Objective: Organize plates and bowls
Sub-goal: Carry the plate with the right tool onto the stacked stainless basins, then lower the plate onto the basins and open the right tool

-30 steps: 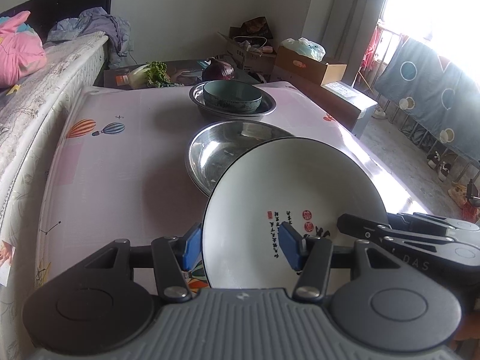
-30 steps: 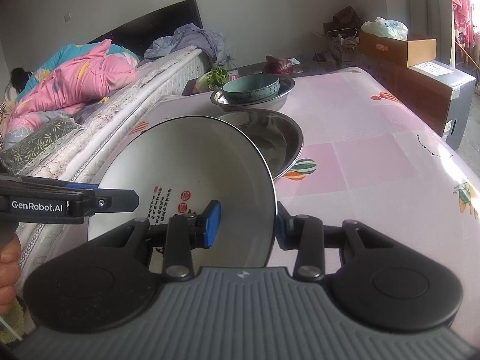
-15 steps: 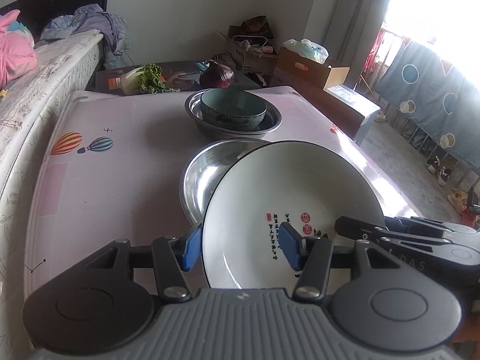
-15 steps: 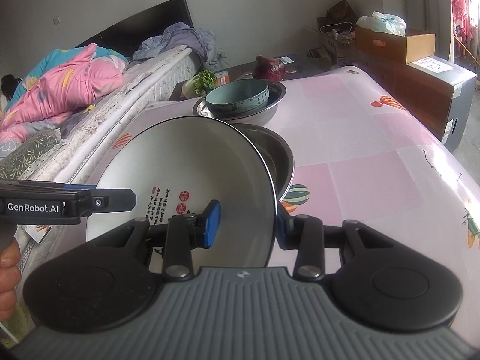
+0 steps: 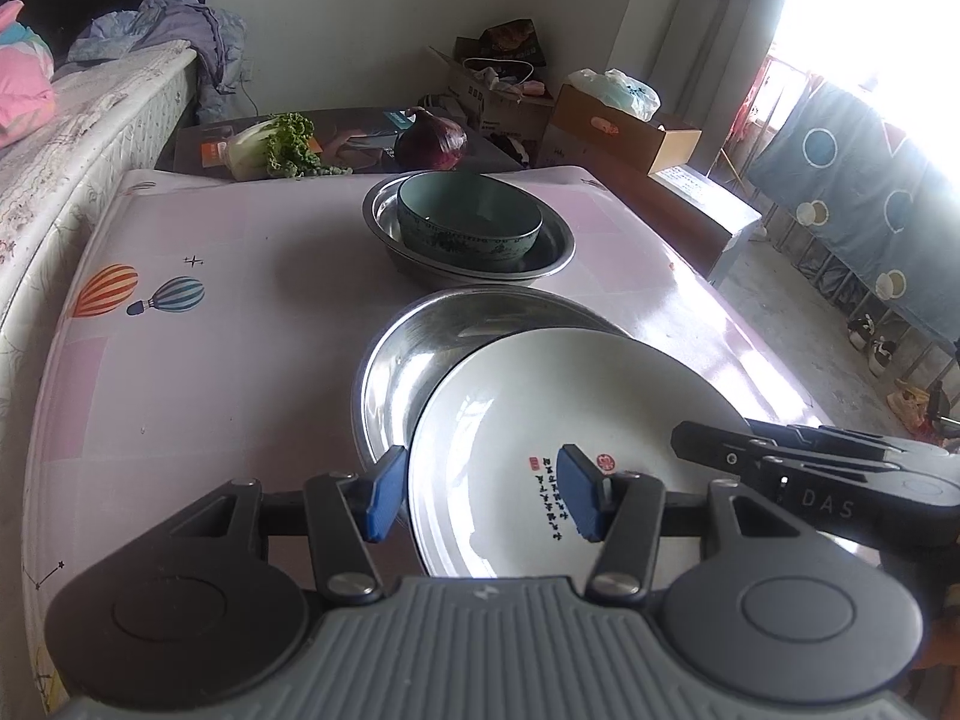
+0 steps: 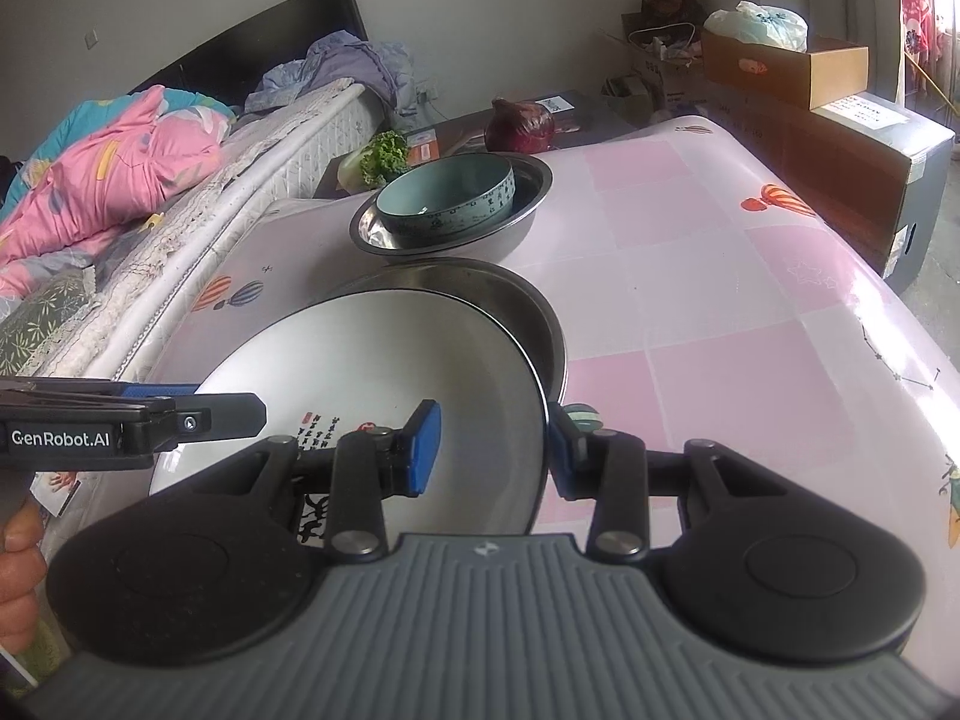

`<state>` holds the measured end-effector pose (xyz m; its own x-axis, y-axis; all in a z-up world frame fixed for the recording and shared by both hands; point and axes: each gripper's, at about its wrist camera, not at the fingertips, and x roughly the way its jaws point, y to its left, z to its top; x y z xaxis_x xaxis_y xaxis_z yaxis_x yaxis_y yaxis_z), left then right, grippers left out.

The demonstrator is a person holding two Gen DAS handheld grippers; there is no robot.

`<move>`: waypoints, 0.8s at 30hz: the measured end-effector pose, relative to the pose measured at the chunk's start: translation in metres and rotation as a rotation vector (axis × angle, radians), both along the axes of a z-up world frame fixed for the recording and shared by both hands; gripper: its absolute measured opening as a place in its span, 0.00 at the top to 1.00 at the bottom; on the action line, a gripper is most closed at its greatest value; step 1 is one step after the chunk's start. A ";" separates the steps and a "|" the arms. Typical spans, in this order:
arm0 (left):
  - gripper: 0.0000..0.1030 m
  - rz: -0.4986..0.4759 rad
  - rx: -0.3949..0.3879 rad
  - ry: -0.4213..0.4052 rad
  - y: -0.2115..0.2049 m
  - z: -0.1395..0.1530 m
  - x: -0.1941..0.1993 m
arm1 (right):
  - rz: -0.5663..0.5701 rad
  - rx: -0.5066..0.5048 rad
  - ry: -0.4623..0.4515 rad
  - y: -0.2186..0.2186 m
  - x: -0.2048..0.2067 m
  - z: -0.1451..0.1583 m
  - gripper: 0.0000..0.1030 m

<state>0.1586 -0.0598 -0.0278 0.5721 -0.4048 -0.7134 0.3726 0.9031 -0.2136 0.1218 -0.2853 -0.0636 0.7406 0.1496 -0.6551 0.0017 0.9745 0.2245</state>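
The white plate (image 5: 540, 414) is being held by its rim, the left gripper (image 5: 480, 495) clamped on its left edge, the right gripper (image 6: 492, 450) on its right edge. It is being kept tilted over the steel basin (image 5: 420, 348) on the desk (image 5: 228, 360).

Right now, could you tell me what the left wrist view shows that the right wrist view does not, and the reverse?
Only the left wrist view shows the blue patterned curtain by the bright window, and the right tool from the side.

Only the right wrist view shows the pink quilt on the bed, and the left tool from the side.

Both show the white plate held over the near steel basin, and the teal bowl in the far basin.
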 end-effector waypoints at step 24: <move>0.16 0.046 -0.031 -0.080 0.036 0.019 -0.043 | -0.088 -0.021 -0.088 0.000 -0.053 0.028 0.23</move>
<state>0.1152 -0.0236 -0.0086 0.6452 -0.3979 -0.6522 0.3483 0.9130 -0.2125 0.0687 -0.2848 -0.0354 0.8051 0.0683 -0.5891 0.0687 0.9759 0.2070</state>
